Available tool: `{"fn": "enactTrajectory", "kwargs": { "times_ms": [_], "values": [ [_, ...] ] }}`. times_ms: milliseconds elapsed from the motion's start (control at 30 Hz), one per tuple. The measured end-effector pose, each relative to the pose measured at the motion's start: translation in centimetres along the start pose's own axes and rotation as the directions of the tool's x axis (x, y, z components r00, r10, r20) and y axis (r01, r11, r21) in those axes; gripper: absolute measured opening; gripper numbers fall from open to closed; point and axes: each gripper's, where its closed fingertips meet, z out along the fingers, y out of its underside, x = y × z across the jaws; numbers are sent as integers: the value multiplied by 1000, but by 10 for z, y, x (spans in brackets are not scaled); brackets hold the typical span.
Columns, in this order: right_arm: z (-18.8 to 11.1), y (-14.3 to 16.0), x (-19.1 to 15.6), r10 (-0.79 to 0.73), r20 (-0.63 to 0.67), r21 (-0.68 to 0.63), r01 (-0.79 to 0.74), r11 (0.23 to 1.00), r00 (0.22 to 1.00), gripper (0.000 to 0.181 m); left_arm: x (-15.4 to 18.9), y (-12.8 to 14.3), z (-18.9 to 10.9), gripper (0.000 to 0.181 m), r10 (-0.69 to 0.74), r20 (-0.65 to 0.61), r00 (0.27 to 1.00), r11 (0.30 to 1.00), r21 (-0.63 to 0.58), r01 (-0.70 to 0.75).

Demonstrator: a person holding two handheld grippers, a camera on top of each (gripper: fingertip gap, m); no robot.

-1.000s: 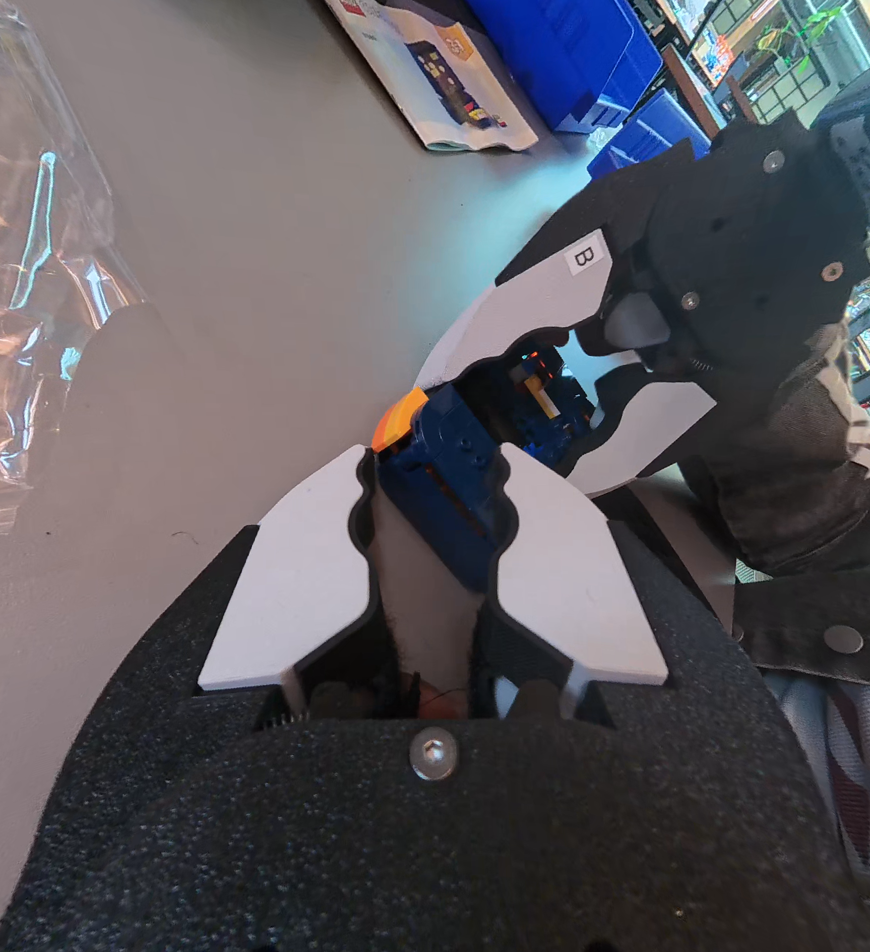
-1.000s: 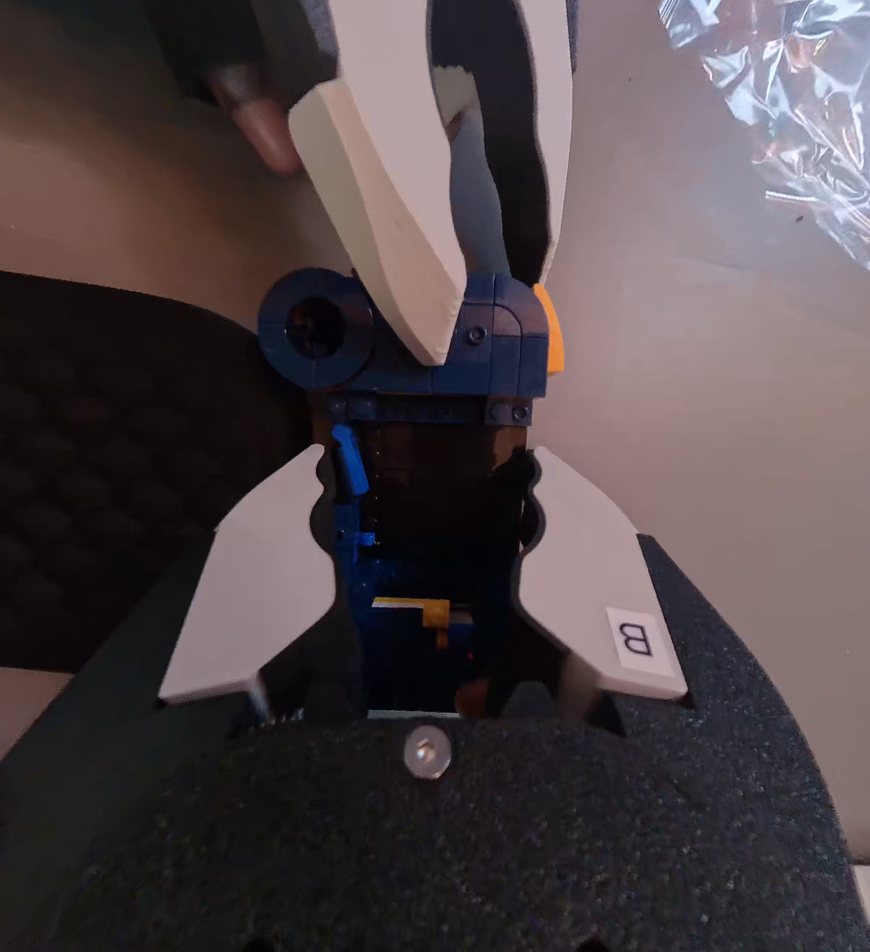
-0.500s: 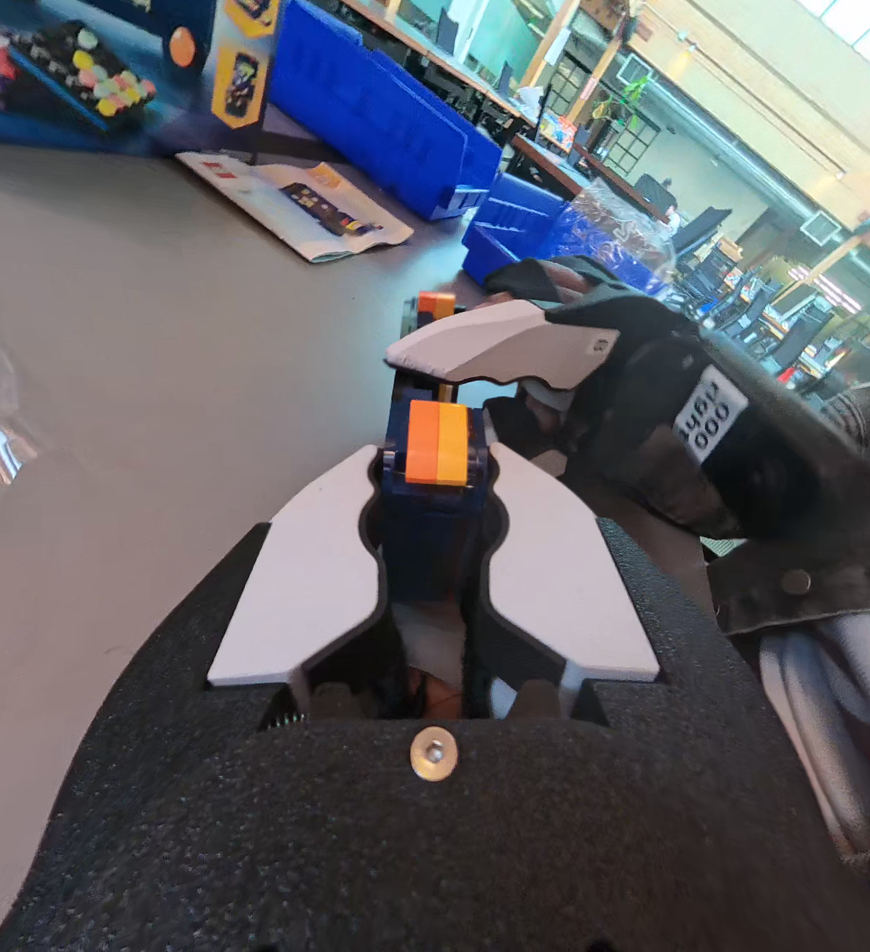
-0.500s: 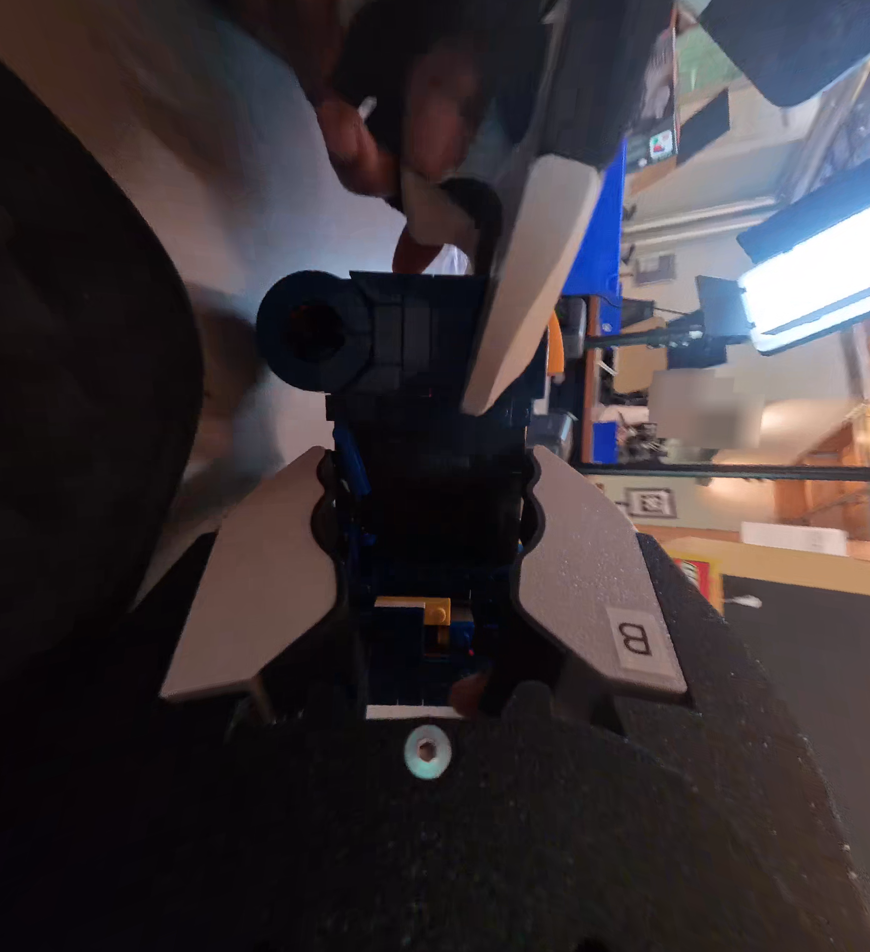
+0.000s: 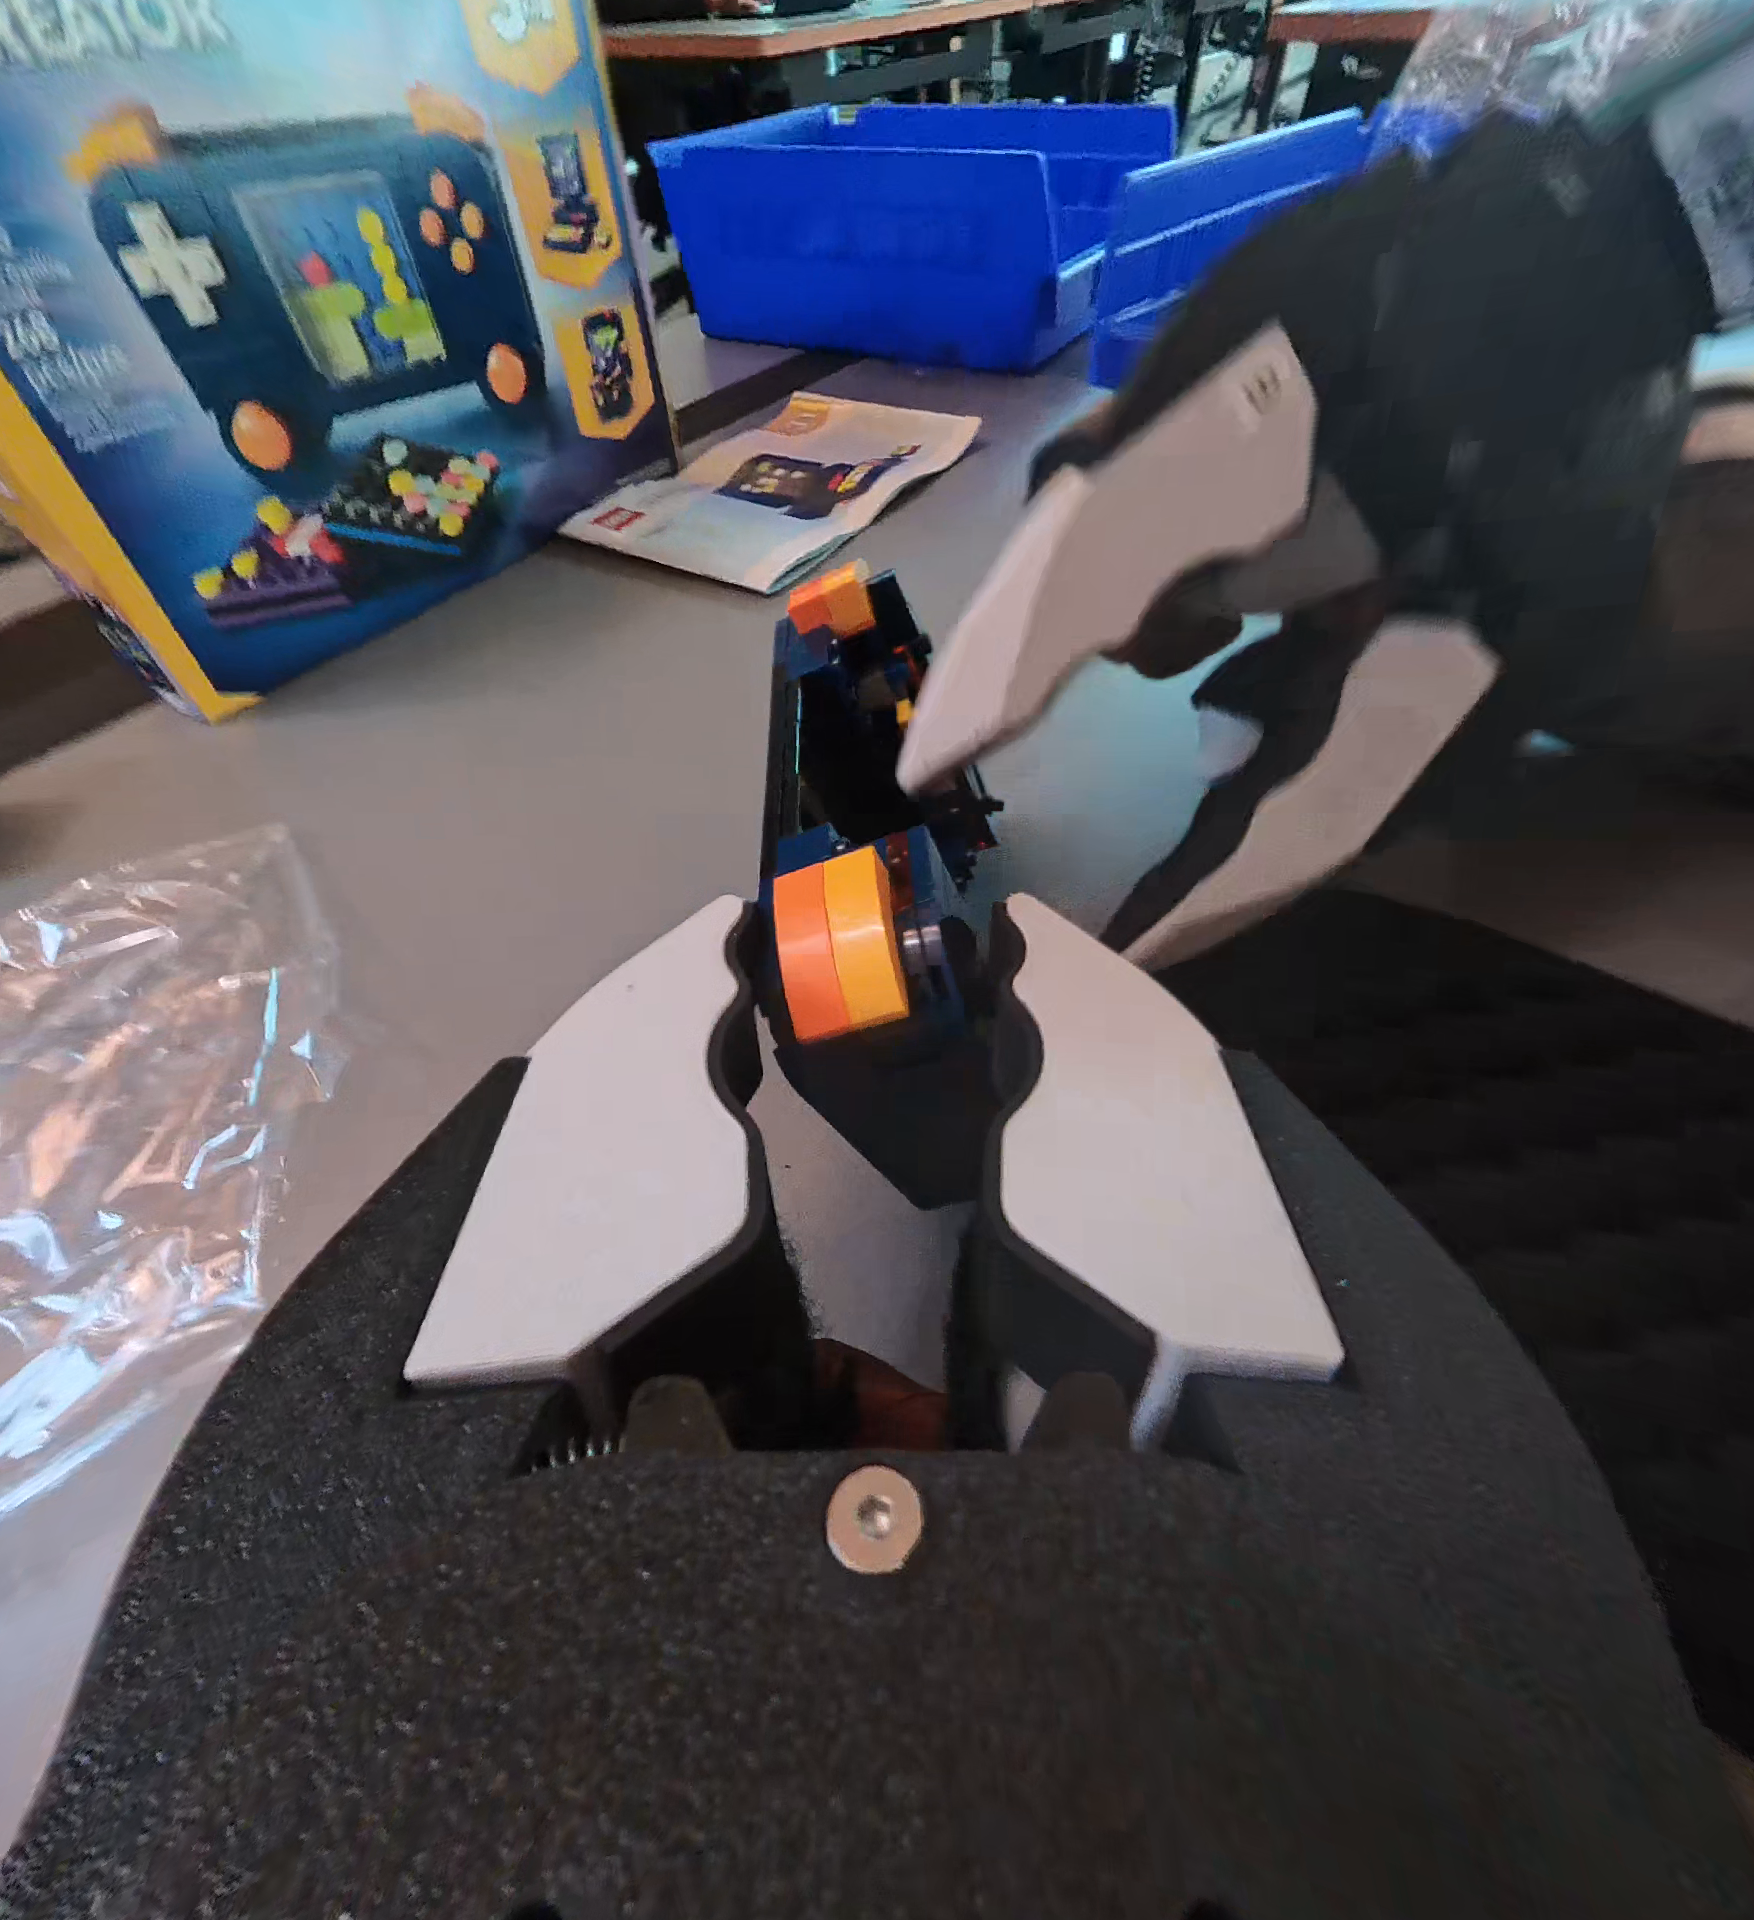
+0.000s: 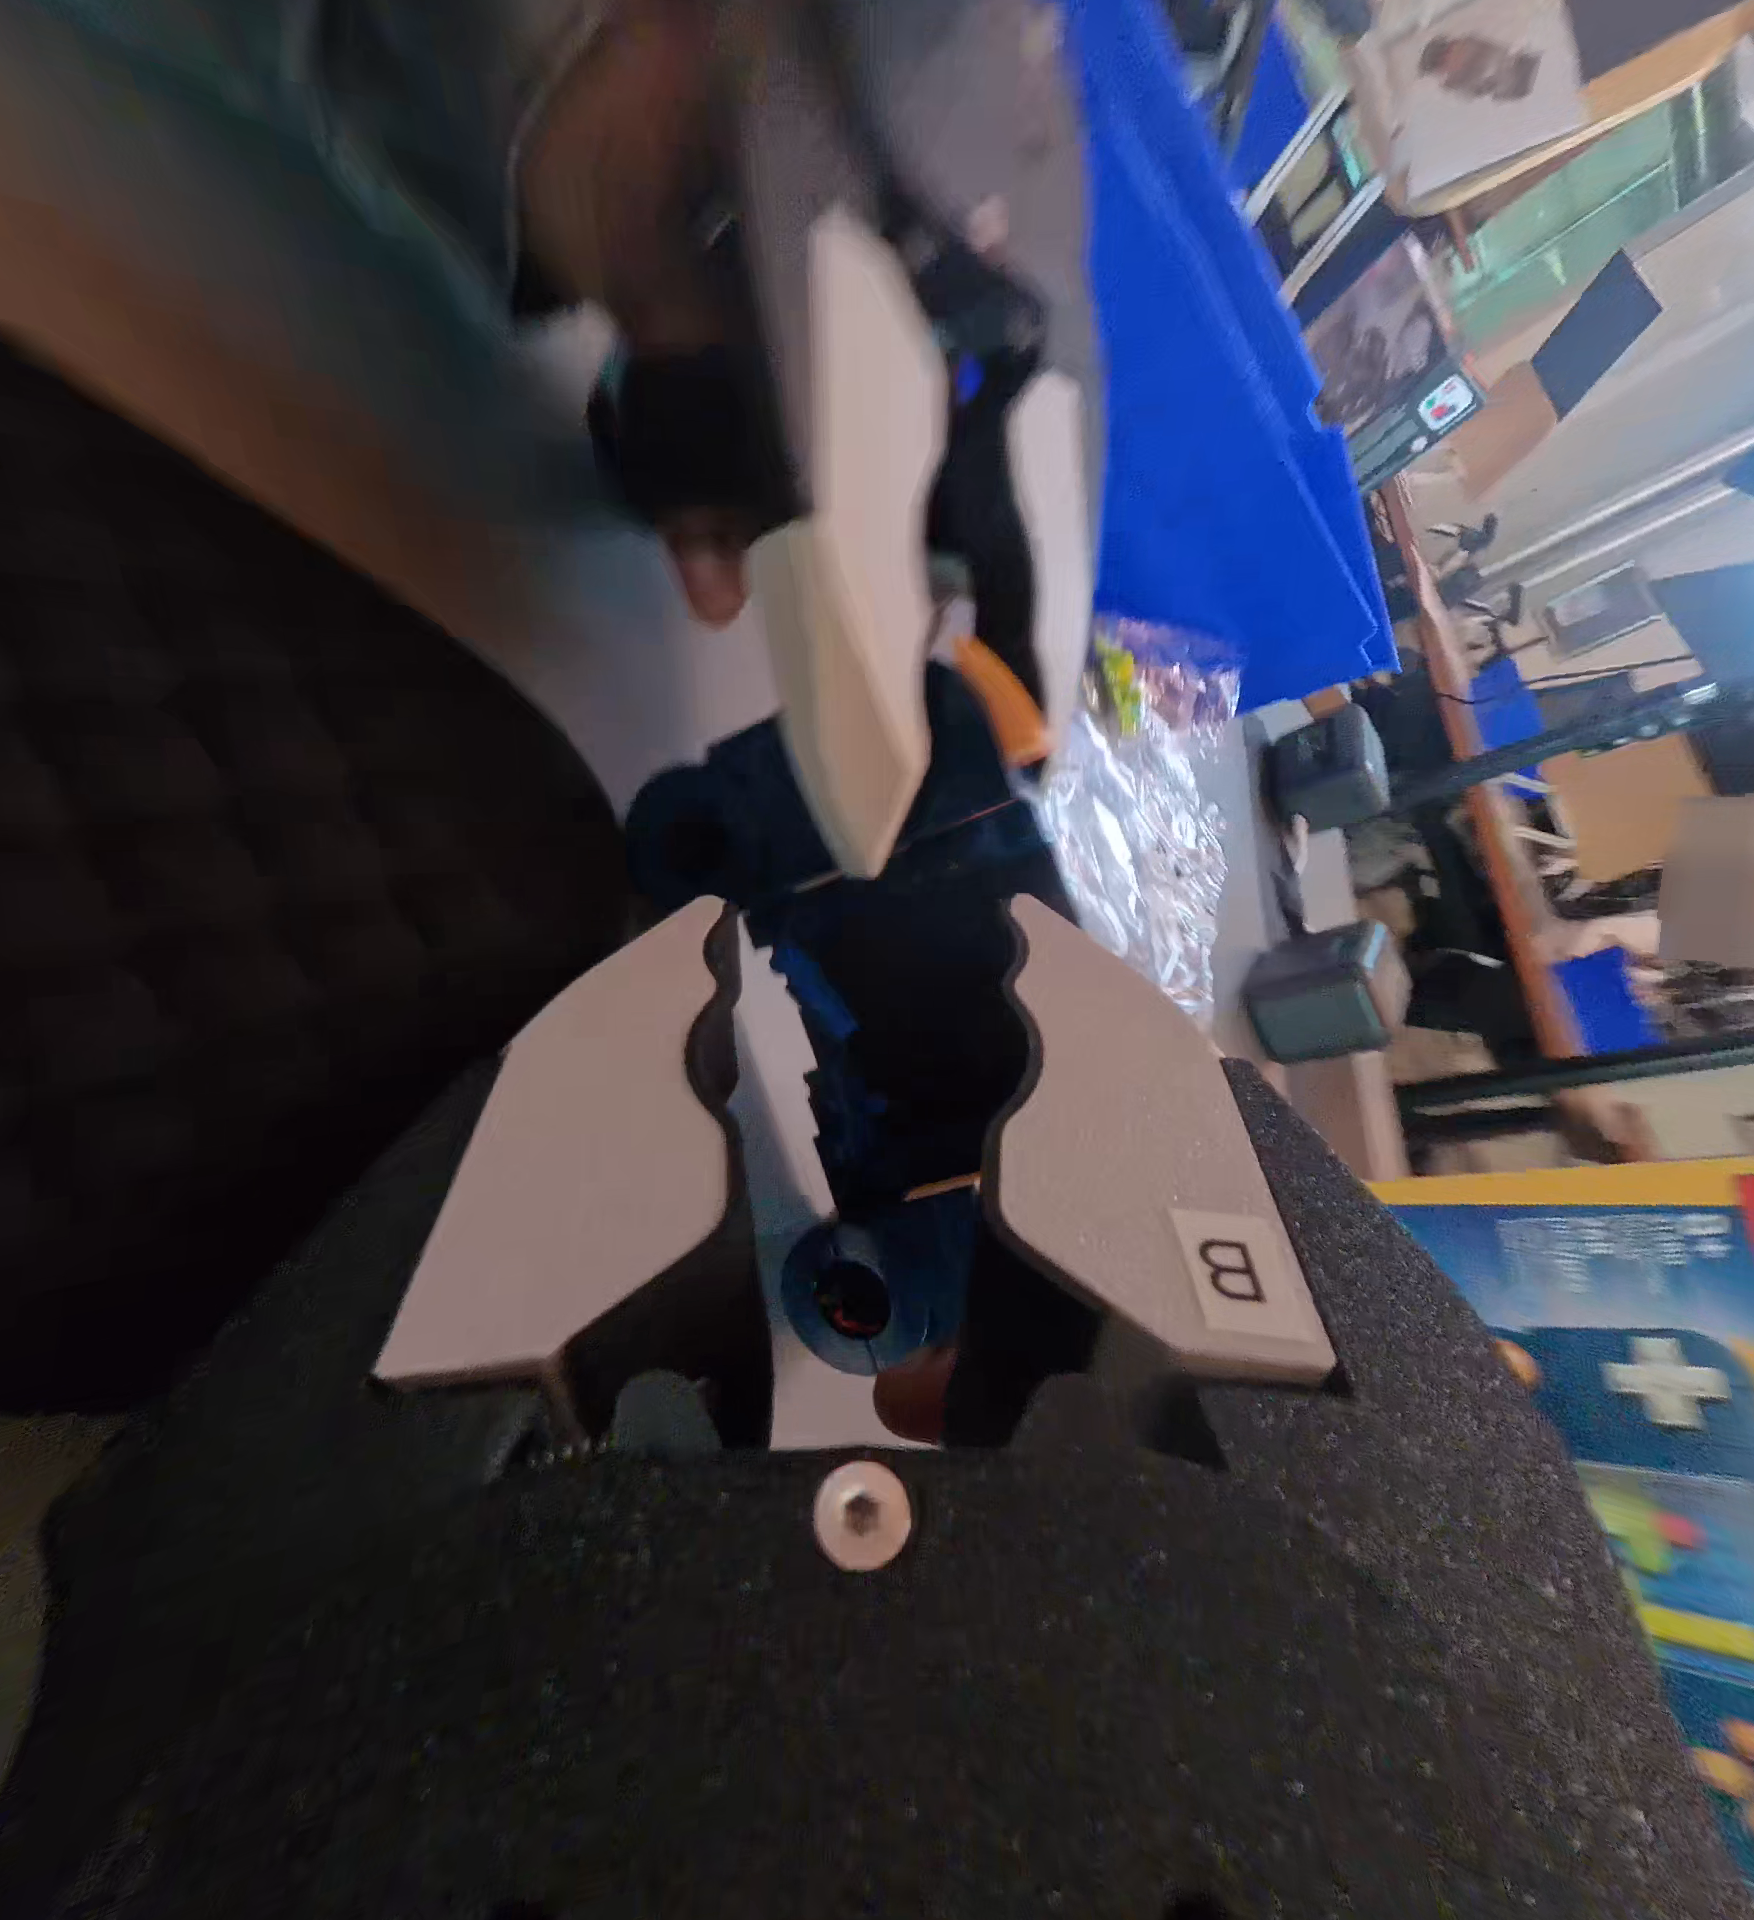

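Dark-blue toy-brick model w/ orange round pieces [image 5: 852, 748] is held up off the grey bench [image 5: 540, 748], between the two grippers.

Change vs 1 s ago: both wrist views then looked down at the bench top w/ the model low over it. Now both are tilted up, so the room shows behind, and the model is turned so it runs lengthwise away from the left gripper [image 5: 873, 935].

Left gripper: narrow, clamped on the model's near end; an orange disc sits right at its fingertips.

Right gripper [image 6: 868, 935]: model lies between its fingers, against the labelled finger. A thin strip of light shows beside the other finger, so can't tell if it is actually pinching. In the left wrist view its upper fingertip touches the model's mid part from the right.

Around it:
- Blue-and-yellow printed cardboard box [image 5: 281, 312], upright toward the bench's far left.
- Open paper booklet [image 5: 779, 488], flat beside the box.
- Blue plastic bins [image 5: 883, 229] at the far edge.
- Crinkled clear plastic bag [image 5: 94, 1143] near the left edge.
- Black textured mat [image 5: 1527, 1195] at right, below the right gripper.
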Motion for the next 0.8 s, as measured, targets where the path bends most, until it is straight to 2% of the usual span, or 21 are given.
{"fn": "enactTrajectory", "kwargs": {
  "times_ms": [100,200,300,367,433,567,633,733,800],
  "values": [
    [-17,-18,27,233,-11,148,-229,962,972,44,6,-1,0,41,111,39,993,994,14,-112],
    [-18,-23,38,317,8,141,-315,939,948,44,8,-2,-1,42,156,69,985,987,17,-157],
    [-12,-30,33,447,76,119,-453,884,891,42,10,6,-2,50,94,59,994,995,-34,-93],
    [-8,-29,23,523,101,61,-530,846,846,42,13,13,-3,37,68,54,996,994,-87,-63],
    [-6,-33,10,562,114,45,-570,821,819,44,12,16,-3,38,93,86,992,991,-104,-84],
    [-7,-36,10,669,-87,94,-663,743,738,31,13,26,3,49,111,75,991,978,-187,-95],
    [-7,-36,9,683,-209,100,-680,727,700,31,15,35,8,38,110,54,992,963,-252,-93],
    [-6,-31,10,632,-361,81,-652,754,686,31,15,32,7,33,120,73,990,966,-239,-99],
    [-5,-31,11,595,-402,69,-626,777,696,35,14,22,5,32,110,135,985,982,-170,-86]
  ]
}}
